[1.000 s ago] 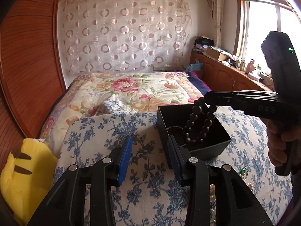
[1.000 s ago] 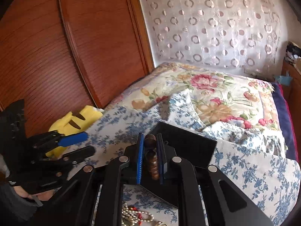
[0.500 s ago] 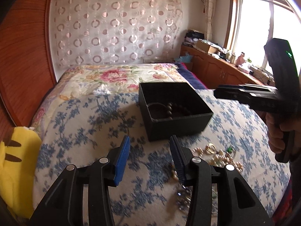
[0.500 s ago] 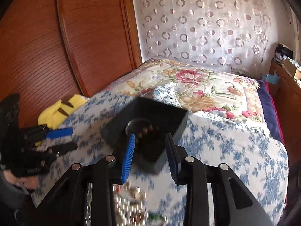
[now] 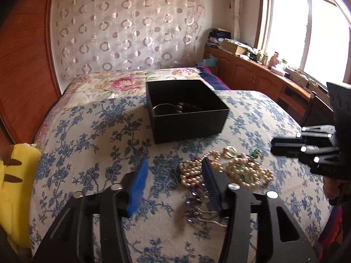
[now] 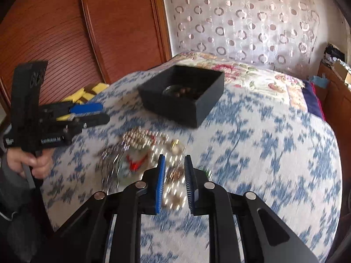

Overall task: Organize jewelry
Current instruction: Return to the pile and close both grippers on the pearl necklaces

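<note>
A black open box [image 5: 188, 129] [image 6: 175, 111] stands on the blue-flowered bedspread. A dark bead bracelet [image 5: 186, 106] [image 6: 182, 91] lies inside it. Nearer the cameras a jewelry pile [image 5: 241, 171] [image 6: 142, 140] of pearl strands, a gold ring and small metal pieces lies on the spread. My left gripper [image 5: 175, 161] [image 6: 105, 112] hovers low at the pile's left edge; its jaws are opening and nothing is between them. My right gripper [image 6: 174, 157] [image 5: 285, 148] hangs over the pile's right part. Its jaws are closing to a narrow gap, with blurred jewelry showing below it, not pinched.
A yellow plush toy [image 5: 15, 175] [image 6: 87, 92] lies at the bed's left edge against the wooden panel wall [image 5: 22, 65]. A wooden cabinet [image 5: 252, 74] with clutter runs under the window on the right. A hand [image 6: 33, 160] holds the left gripper's handle.
The right gripper let the dark bead bracelet drop into the box, drew back and down over the jewelry pile, and narrowed its jaws again. The left gripper also came back and its jaws widened.
</note>
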`<state>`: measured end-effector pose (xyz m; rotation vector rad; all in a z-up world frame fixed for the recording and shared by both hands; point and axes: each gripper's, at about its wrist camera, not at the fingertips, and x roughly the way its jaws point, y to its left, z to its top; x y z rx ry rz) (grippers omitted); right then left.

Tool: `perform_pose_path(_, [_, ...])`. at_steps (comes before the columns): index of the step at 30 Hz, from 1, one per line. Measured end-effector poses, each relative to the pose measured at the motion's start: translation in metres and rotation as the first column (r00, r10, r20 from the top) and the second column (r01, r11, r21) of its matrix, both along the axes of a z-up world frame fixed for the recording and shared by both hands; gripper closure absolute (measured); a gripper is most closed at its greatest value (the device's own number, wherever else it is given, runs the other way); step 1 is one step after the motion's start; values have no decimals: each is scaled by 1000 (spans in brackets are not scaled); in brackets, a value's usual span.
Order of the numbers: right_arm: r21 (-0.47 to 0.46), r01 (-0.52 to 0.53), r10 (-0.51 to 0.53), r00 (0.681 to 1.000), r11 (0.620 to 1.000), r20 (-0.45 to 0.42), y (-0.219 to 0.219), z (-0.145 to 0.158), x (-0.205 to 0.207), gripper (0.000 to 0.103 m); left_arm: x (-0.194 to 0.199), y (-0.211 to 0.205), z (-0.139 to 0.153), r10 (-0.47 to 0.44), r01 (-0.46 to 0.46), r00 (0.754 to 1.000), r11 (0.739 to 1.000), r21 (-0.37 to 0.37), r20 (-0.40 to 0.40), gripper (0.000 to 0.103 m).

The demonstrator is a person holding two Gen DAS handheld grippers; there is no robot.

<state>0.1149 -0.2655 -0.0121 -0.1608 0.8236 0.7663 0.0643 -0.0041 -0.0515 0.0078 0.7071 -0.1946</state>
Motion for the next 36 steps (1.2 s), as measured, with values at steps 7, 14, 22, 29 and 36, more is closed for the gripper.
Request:
perform_pose_path(7, [-33, -18, 17, 1000, 999, -7, 1, -13, -23, 87, -10, -12, 1, -24, 24, 1000, 1000, 8, 8, 51])
perform_pose_path(14, [-115, -25, 23, 1000, 993, -19, 13, -28, -24, 87, -11, -16, -2, -30, 30, 1000, 1000, 10, 0, 51])
perform_pose_path(22, [-177, -43, 44, 999, 983, 3, 26, -37, -21, 85, -11, -15, -8, -26, 26, 1000, 1000, 3, -14, 51])
perform_pose_path(29, [-169, -36, 40, 999, 985, 20, 25, -37, -22, 89, -4, -10, -18, -37, 36, 998, 999, -20, -52, 58])
perform_pose_path(36, [-152, -32, 33, 999, 988, 7, 22, -38, -21, 91, 16, -6, -24, -48, 48, 995, 999, -2, -84, 74])
